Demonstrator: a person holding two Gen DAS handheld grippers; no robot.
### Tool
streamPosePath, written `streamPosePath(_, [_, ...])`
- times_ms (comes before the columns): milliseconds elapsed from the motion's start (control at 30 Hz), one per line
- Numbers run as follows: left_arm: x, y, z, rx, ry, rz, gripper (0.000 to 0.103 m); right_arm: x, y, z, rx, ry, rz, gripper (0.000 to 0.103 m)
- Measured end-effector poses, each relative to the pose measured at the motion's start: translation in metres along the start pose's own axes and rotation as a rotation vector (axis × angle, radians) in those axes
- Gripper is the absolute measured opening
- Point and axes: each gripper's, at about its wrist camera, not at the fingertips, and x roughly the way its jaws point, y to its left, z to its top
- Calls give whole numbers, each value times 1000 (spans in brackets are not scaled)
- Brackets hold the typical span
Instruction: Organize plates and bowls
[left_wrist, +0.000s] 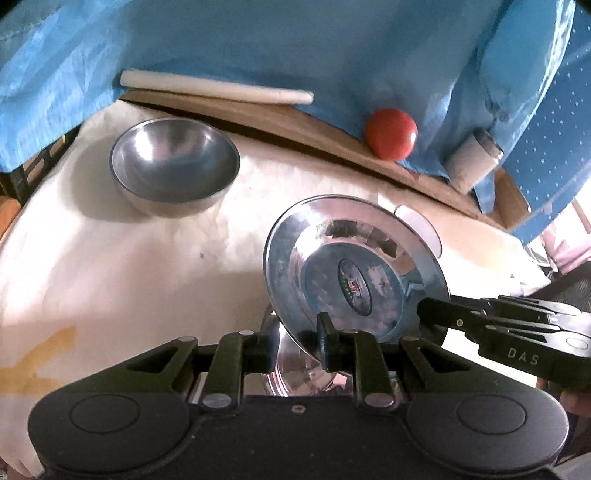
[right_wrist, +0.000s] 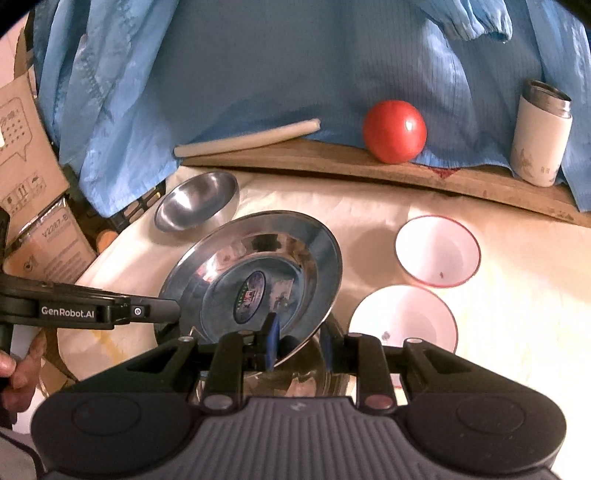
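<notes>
The steel plate (right_wrist: 255, 280) is held tilted above the cream cloth (left_wrist: 129, 266), each gripper clamped on its rim. The left gripper (left_wrist: 295, 345) pinches the near edge in its own view. The right gripper (right_wrist: 299, 343) bites the near-right edge in its view, its blue pads (right_wrist: 274, 338) partly hidden by the rim. Below the plate another shiny steel piece (right_wrist: 295, 384) shows only in slivers between the fingers; whether it is a plate or a bowl I cannot tell.

An oval sticker (right_wrist: 249, 295) sits in the plate's centre, its print too small to read. "GenRobot.AI" is printed on the left gripper's side in the right view, and "DAS" on the right gripper in the left view. A cardboard box (right_wrist: 40, 206) at the left edge carries "V2287" and pictograms, cut off by the frame. A hand (right_wrist: 18, 373) is partly visible at the left border.

A round steel bowl (left_wrist: 173, 166) stands well apart at far left, matte inside. Two white bowls with red rims (right_wrist: 437, 251) (right_wrist: 402, 317) sit to the right, the nearer one partly hidden behind the gripper. On the wooden board (right_wrist: 332, 162) at the back lie a white rod (right_wrist: 247, 138), a glossy red ball (right_wrist: 394, 131) and a white tumbler (right_wrist: 541, 134) with a steel lip, all against blue fabric (right_wrist: 258, 66).
</notes>
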Motion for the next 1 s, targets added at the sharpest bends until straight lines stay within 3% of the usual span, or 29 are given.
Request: streamPosePath(1000, [4, -5, -14, 104, 150, 32, 23, -1, -2, -26, 66, 133, 40, 27])
